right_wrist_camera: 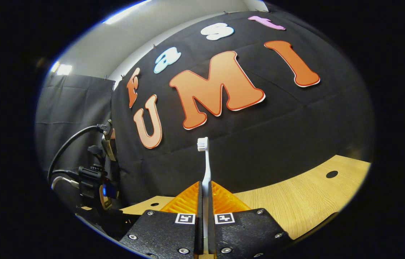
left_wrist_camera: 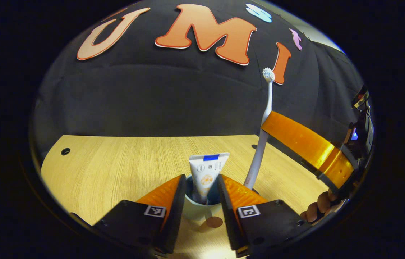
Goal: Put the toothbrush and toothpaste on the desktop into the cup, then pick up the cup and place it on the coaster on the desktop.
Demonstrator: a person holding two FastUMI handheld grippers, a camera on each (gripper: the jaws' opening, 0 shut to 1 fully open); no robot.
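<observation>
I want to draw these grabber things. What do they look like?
Each gripper has two orange ridged fingers on black blocks with small black-and-white square markers. The right gripper looks the same, with silver screws in its black blocks. Black cables and a small blue light sit on the other gripper's body.

Pale wood-grain desktop (left_wrist_camera: 116, 162), matt, lower half of left gripper view. White smooth plastic toothbrush (right_wrist_camera: 206, 169), centre of right gripper view. White glossy toothpaste tube (left_wrist_camera: 207, 172). Ribbed orange plastic fingers (right_wrist_camera: 188, 199). Black matt cloth wall (left_wrist_camera: 152, 97), creased.
</observation>
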